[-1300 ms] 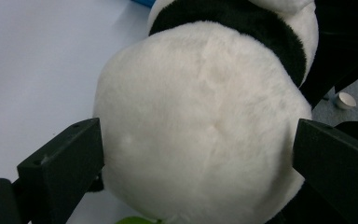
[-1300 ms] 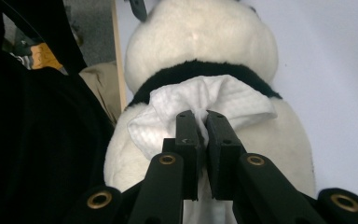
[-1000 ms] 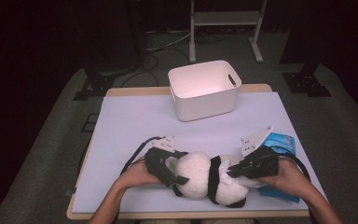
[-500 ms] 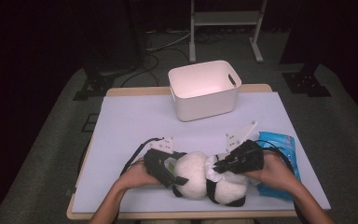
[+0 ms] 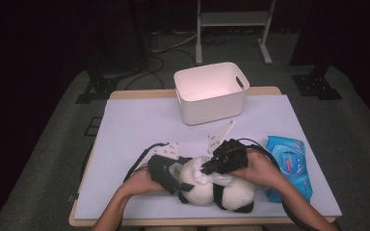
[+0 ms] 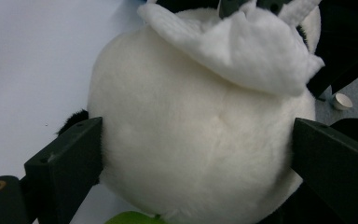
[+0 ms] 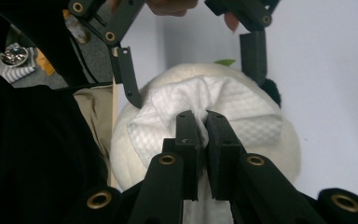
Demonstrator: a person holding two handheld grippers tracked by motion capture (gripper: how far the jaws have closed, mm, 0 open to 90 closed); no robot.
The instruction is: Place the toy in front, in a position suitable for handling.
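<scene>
Plush round panda under quilted white wipe.

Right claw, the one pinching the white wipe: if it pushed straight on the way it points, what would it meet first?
Most likely the plush panda's round white head: the right claw holds the white textured wipe directly against it, with the left claw beyond.

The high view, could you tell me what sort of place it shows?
Probably a recording studio or lab, not a home: one lit table with dark surroundings, cables on grey carpet, and a metal stand behind. A person wipes a plush panda with handheld grippers.
</scene>
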